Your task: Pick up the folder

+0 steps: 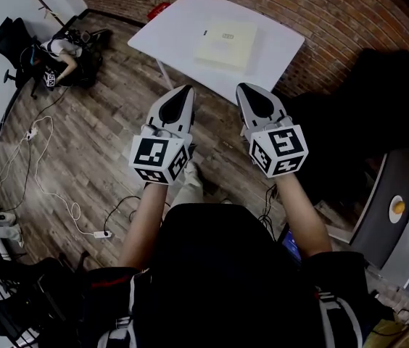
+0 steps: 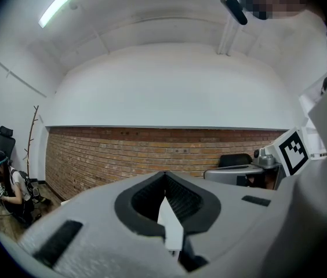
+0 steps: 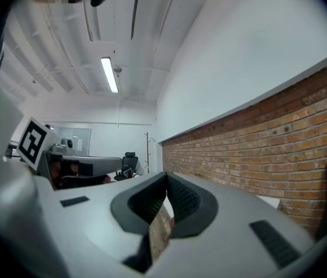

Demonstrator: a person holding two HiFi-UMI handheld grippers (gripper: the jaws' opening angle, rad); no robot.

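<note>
While my grey left gripper (image 1: pixel 186 90) and grey right gripper (image 1: pixel 243 88) are shut and empty, the flat cream folder (image 1: pixel 225 46) lies ahead on the white table (image 1: pixel 168 29), nearer my right.

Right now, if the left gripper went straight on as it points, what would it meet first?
Probably the red brick wall; the left gripper seems to aim above the white table, though depth is unclear.

Head view: the camera sits above the person and faces steeply down onto the left gripper (image 1: pixel 184 89), the right gripper (image 1: pixel 246 87) and, at upper centre, the white table (image 1: pixel 175 35). Each gripper view sits close behind its own jaws and faces level. All three views share the brick wall (image 2: pixel 152 149), and each gripper view catches the other's marker cube (image 2: pixel 294 149) at its edge.
</note>
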